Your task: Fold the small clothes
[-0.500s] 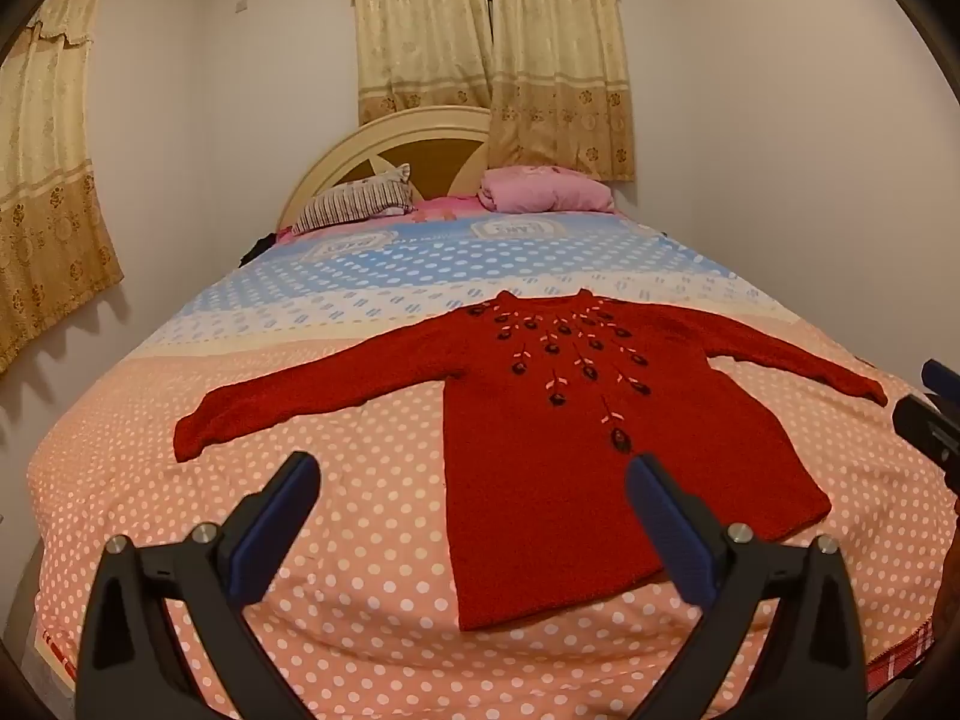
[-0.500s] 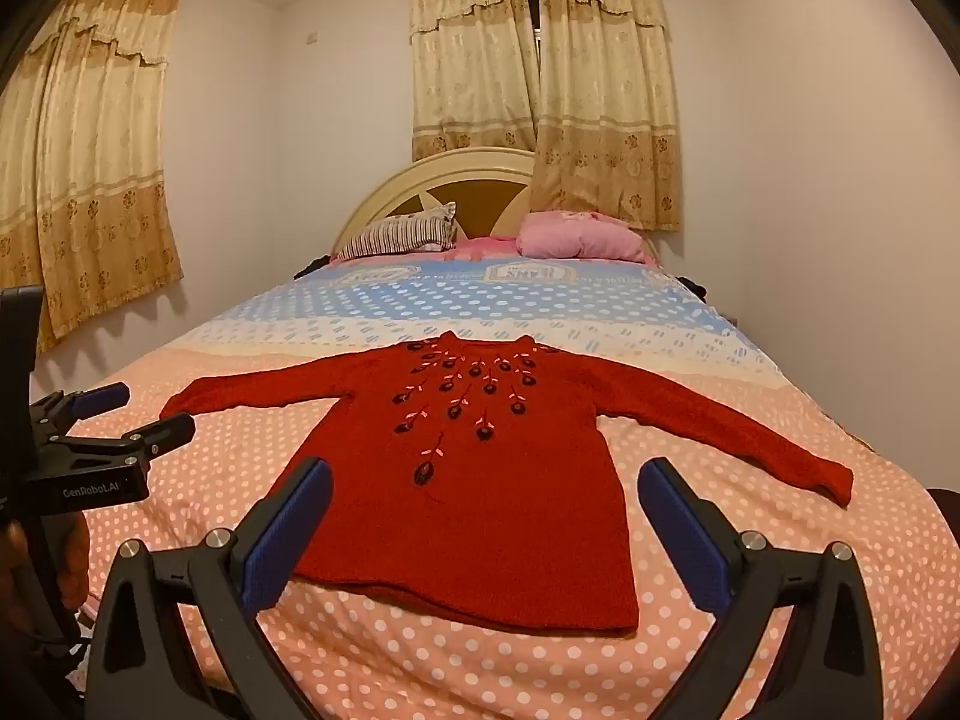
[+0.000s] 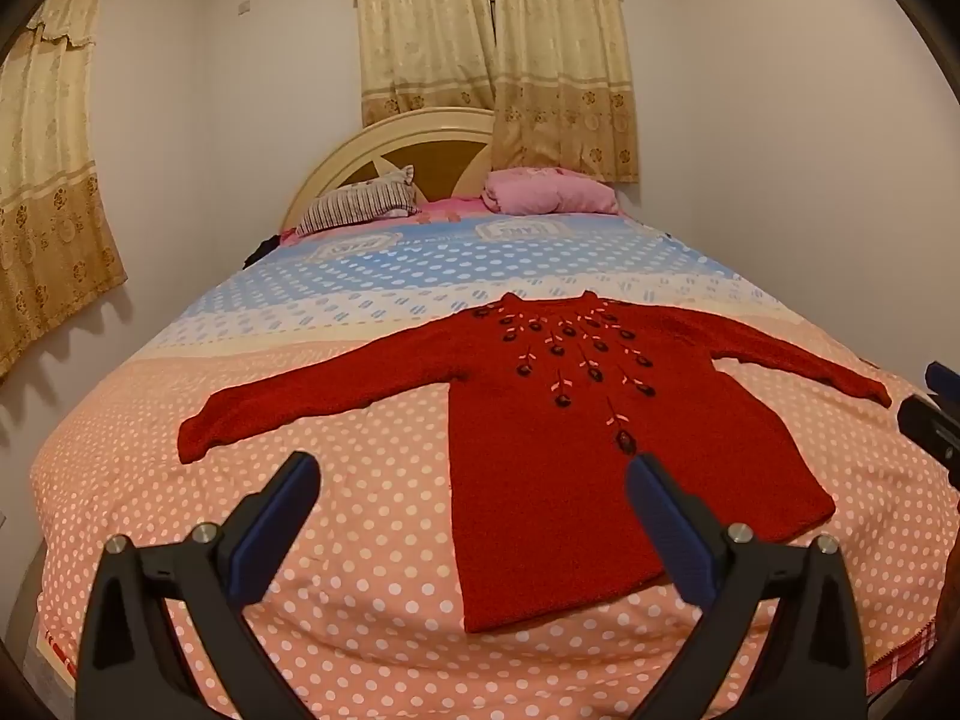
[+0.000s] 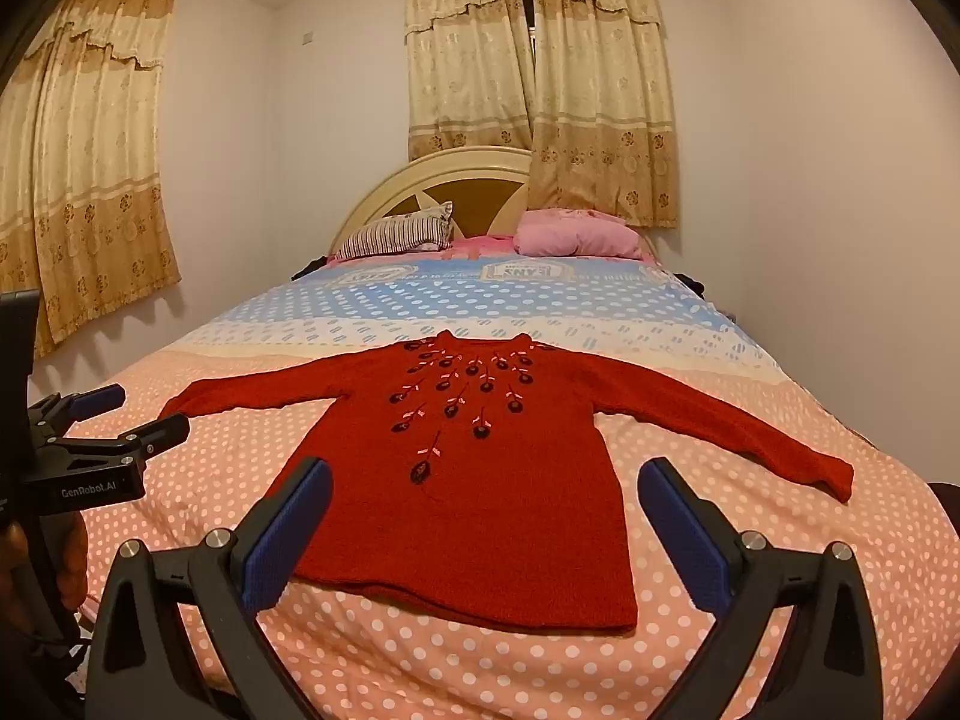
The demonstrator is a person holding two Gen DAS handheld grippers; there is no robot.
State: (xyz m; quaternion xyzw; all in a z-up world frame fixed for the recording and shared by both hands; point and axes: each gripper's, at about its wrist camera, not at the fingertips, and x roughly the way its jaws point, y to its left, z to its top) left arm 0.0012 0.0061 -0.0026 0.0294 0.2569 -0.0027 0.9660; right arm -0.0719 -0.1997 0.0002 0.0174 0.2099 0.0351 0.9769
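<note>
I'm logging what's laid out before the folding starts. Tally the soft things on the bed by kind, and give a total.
Sweaters: 1, the red sweater spread flat with its sleeves out.
Pillows: 2, a striped pillow and a pink pillow by the headboard.
Bedspreads: 1, the polka-dot bedspread.
Total: 4

I find next to nothing changed since the earlier pictures. My left gripper [image 3: 471, 462] and my right gripper [image 4: 486, 467] hold the same wide gap at the bottom of their frames. The red sweater [image 3: 570, 480] lies in the same middle spot, sleeves spread as before.
</note>
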